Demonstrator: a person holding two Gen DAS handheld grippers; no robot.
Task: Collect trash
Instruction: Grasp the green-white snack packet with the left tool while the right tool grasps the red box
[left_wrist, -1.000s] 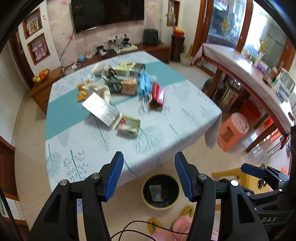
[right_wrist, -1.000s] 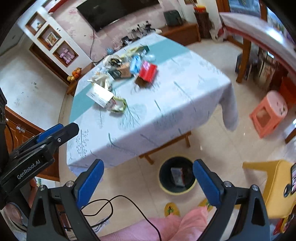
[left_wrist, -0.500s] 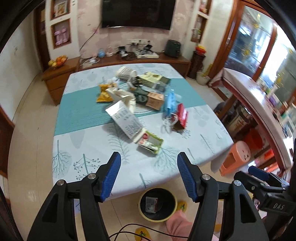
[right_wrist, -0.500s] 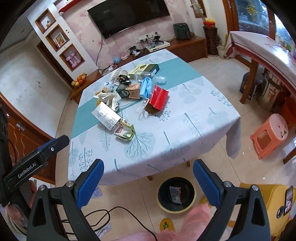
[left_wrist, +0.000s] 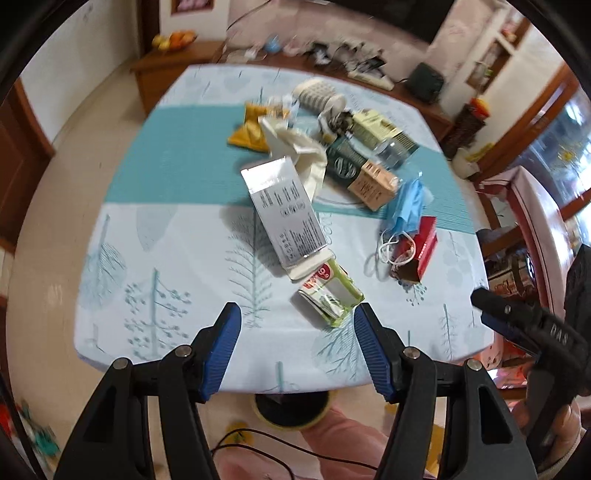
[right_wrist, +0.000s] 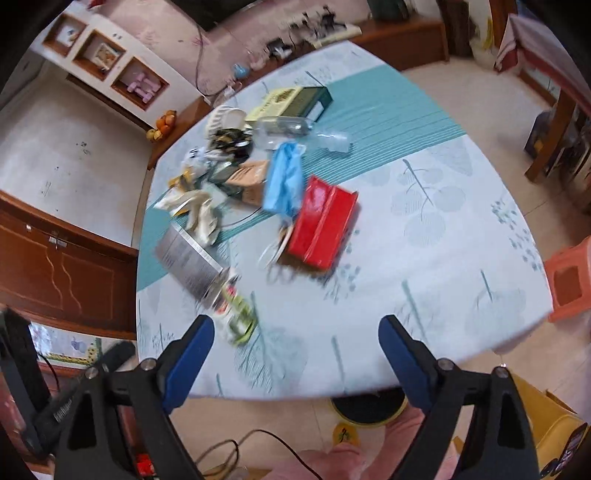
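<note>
Trash lies in a heap on the table (left_wrist: 166, 258): a green wrapper (left_wrist: 330, 295), a silver flat box (left_wrist: 284, 210), a red box (left_wrist: 421, 247), a blue face mask (left_wrist: 408, 205) and several cartons. My left gripper (left_wrist: 297, 325) is open and empty, above the table's near edge, just short of the green wrapper. My right gripper (right_wrist: 297, 341) is open and empty over the near edge; the red box (right_wrist: 323, 225) and green wrapper (right_wrist: 240, 319) lie ahead. The black, yellow-rimmed bin (right_wrist: 365, 410) stands on the floor under the table edge.
An orange stool (right_wrist: 567, 280) stands right of the table and a yellow chair (right_wrist: 550, 428) at the lower right. A wooden sideboard (left_wrist: 173, 55) runs along the far wall. The right gripper's body (left_wrist: 535, 328) shows at the left wrist view's right edge.
Both grippers moved forward and down toward the table; the trash now looks much nearer and the bin has slid mostly under the table edge. Both stay open.
</note>
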